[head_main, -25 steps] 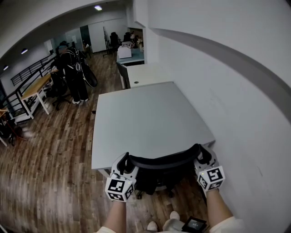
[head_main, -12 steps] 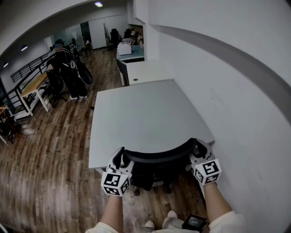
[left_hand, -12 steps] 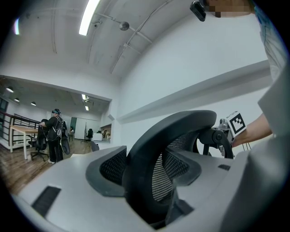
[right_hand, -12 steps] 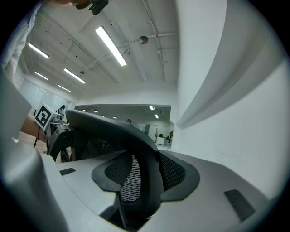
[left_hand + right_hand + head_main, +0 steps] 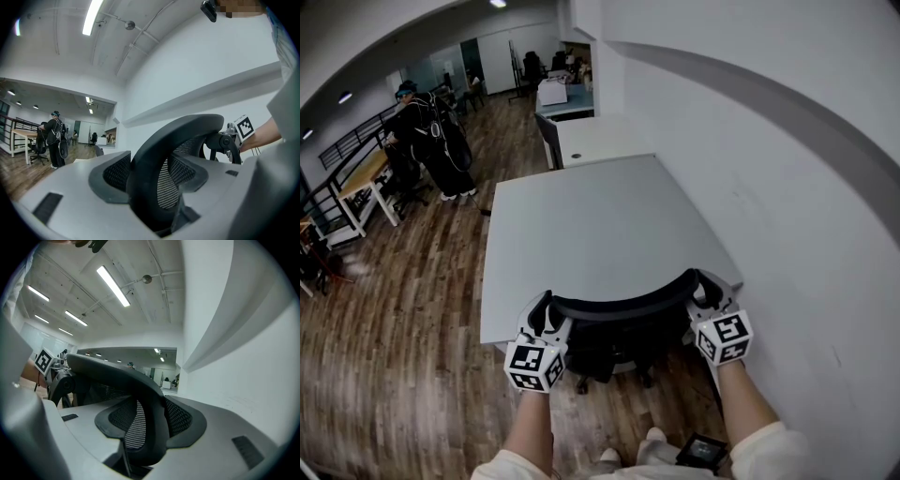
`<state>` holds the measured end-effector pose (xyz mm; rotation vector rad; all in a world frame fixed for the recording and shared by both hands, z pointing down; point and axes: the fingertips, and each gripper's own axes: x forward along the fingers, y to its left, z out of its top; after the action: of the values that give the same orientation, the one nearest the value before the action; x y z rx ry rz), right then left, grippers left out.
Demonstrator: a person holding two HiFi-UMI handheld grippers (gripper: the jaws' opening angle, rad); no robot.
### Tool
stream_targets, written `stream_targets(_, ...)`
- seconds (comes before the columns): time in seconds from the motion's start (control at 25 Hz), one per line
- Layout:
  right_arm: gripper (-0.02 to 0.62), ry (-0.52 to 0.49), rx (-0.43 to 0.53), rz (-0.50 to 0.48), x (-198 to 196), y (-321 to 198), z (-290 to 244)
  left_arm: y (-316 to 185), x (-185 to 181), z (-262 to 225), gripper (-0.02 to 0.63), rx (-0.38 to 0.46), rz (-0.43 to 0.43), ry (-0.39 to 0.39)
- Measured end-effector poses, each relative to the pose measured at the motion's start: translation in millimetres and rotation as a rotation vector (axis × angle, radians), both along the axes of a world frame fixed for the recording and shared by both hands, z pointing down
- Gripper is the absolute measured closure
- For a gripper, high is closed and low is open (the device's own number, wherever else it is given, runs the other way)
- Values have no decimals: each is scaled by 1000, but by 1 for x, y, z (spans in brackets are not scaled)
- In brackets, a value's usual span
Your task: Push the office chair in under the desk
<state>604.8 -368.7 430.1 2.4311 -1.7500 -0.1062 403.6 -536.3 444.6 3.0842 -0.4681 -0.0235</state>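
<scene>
The black mesh office chair (image 5: 623,306) stands at the near edge of the grey desk (image 5: 591,230), its seat under the desktop. My left gripper (image 5: 545,317) is shut on the left end of the chair's curved top rim. My right gripper (image 5: 706,292) is shut on the right end. In the left gripper view the black rim (image 5: 146,161) fills the gap between the jaws, and the right gripper (image 5: 234,136) shows behind it. In the right gripper view the same rim (image 5: 152,416) runs between the jaws.
A white wall (image 5: 787,187) runs close along the desk's right side. More desks (image 5: 595,141) stand beyond it. A person in dark clothes (image 5: 427,131) stands far left on the wooden floor (image 5: 403,319). A small dark device (image 5: 701,450) lies by the holder's feet.
Both grippers and the chair's top rim have moved forward towards the desk, and the chair sits further under the desktop. The grips have not changed.
</scene>
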Motion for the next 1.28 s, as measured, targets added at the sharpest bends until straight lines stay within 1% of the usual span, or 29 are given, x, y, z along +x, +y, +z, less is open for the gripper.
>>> stream_targets(0.28,396,-6,12,-7,1,-3,0,-1,2,0,362,8,16,11)
stream_targets(0.64,396,-17,9,12,-4,5,0,7,-9,0,354,7,17,-2)
stream_targets(0.8,396,-28,28,18,-13,13,-3,17,-19,-5,356,6,15,18)
stream_targets(0.96,396,-36,59,17,-22,25,-5,31,-20,-8,356,11,19,35)
stream_targets(1.16,397,-24,88,-5,-45,33,-11,45,-26,-14,365,-1,24,75)
stream_targets(1.28,399,-27,108,-18,-57,37,-17,55,-26,-19,373,9,41,83)
